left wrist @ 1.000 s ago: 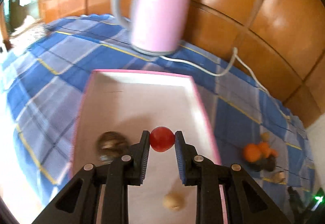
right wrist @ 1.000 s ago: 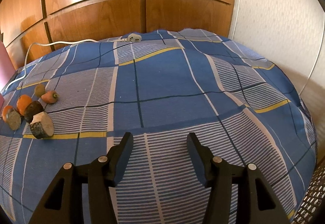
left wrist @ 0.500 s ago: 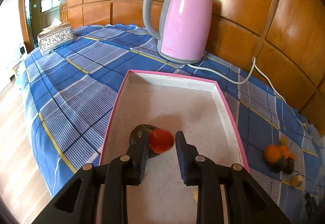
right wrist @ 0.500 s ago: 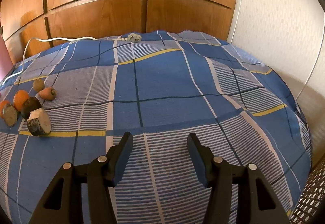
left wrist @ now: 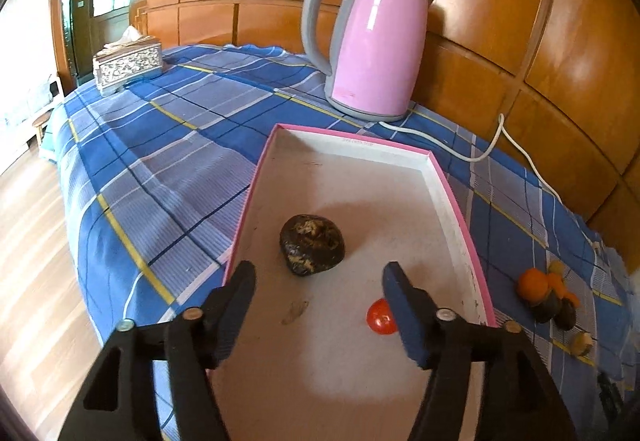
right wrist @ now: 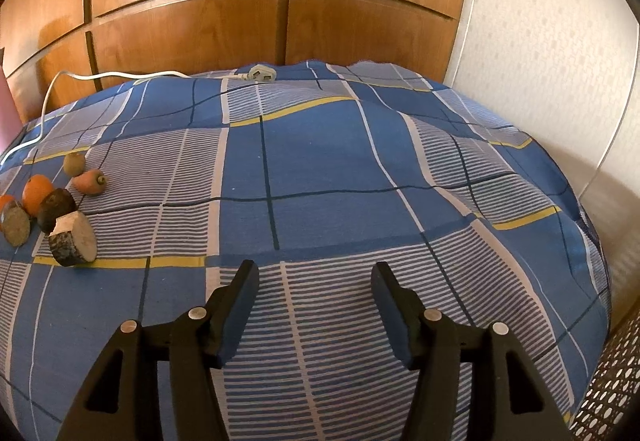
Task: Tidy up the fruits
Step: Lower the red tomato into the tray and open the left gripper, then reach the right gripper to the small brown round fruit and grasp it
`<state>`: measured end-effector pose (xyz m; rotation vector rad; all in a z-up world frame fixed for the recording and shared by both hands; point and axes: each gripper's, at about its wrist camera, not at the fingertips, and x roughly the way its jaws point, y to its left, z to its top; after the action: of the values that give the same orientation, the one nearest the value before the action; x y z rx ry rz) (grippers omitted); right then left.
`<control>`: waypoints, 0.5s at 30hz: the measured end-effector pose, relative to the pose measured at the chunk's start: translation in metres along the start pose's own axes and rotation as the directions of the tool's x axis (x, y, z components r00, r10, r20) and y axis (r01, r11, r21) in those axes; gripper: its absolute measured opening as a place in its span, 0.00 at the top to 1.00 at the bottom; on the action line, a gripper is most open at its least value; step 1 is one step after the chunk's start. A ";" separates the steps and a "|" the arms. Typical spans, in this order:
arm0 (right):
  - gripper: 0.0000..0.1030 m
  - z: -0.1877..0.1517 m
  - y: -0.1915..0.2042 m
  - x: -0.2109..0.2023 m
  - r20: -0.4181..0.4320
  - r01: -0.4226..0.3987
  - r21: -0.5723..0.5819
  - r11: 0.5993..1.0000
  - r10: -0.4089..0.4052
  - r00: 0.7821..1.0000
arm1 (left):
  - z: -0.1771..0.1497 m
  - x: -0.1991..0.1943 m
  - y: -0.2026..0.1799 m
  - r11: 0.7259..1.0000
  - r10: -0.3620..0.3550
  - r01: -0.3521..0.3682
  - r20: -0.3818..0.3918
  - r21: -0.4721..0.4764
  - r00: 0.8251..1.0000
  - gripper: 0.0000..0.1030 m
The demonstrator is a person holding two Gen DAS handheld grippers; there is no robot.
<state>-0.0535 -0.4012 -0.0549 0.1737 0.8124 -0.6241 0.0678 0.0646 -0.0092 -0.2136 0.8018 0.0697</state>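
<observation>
In the left wrist view, a pink-rimmed white tray (left wrist: 452,197) lies on the blue plaid cloth. A dark mottled fruit (left wrist: 312,245) sits in it, and a small red fruit (left wrist: 380,317) lies on the tray floor beside my right finger. My left gripper (left wrist: 320,277) is open and empty above the tray. A cluster of fruits with an orange (left wrist: 532,283) lies on the cloth to the right of the tray. In the right wrist view, my right gripper (right wrist: 314,277) is open and empty over the cloth; the same cluster, with an orange (right wrist: 37,191) and a cut fruit half (right wrist: 76,239), lies at the far left.
A pink kettle (left wrist: 376,41) stands behind the tray against the wood panelling, its white cord (left wrist: 476,157) trailing right to a plug (right wrist: 262,73). A silver tissue box (left wrist: 128,61) sits at the far left corner. The table edge drops to a wooden floor on the left.
My left gripper has opened and let go of the red fruit, which now lies in the tray. The left view has pulled back and up. The right gripper has barely moved.
</observation>
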 end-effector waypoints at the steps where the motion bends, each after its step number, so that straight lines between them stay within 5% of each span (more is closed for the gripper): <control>1: 0.42 0.000 0.000 0.000 -0.001 -0.001 0.002 1.000 0.001 1.000 | -0.001 -0.002 0.002 1.000 0.006 -0.006 0.004 -0.006 1.000 0.25; 15: 0.37 0.000 -0.003 0.001 -0.009 -0.003 0.023 1.000 0.003 1.000 | -0.030 -0.036 0.024 0.996 0.078 -0.076 0.045 -0.053 0.996 0.02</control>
<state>-0.0545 -0.4042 -0.0554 0.1983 0.8138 -0.6301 0.0187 0.0823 -0.0074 -0.2289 0.7623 0.1678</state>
